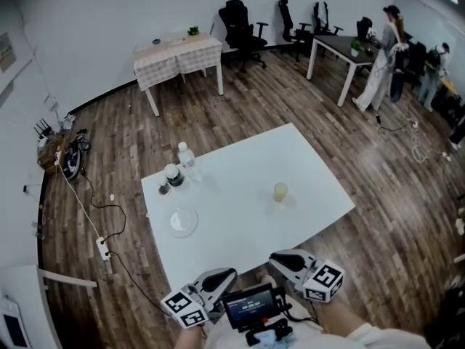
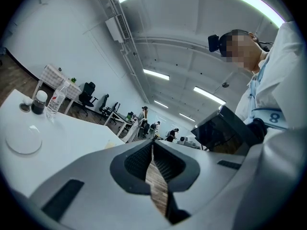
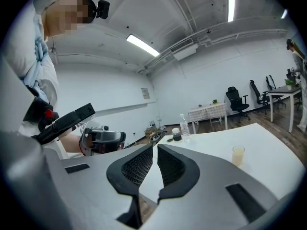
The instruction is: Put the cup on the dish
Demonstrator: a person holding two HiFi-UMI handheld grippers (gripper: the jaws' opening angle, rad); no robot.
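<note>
cup (image 1: 280, 191) stands upright on the white table (image 1: 240, 169), right of centre, holding a pale yellow liquid. dish (image 1: 183, 221) lies flat toward the table's left side, well apart from the cup. beyond the dish stand a clear bottle (image 1: 187, 158) and a dark jar (image 1: 173, 174), with what may be a small lid (image 1: 164, 190) just beside the jar. left gripper (image 1: 221, 276) and right gripper (image 1: 283, 262) are off the table's near edge, close to the person's body, each with jaws closed together and empty.
</note>
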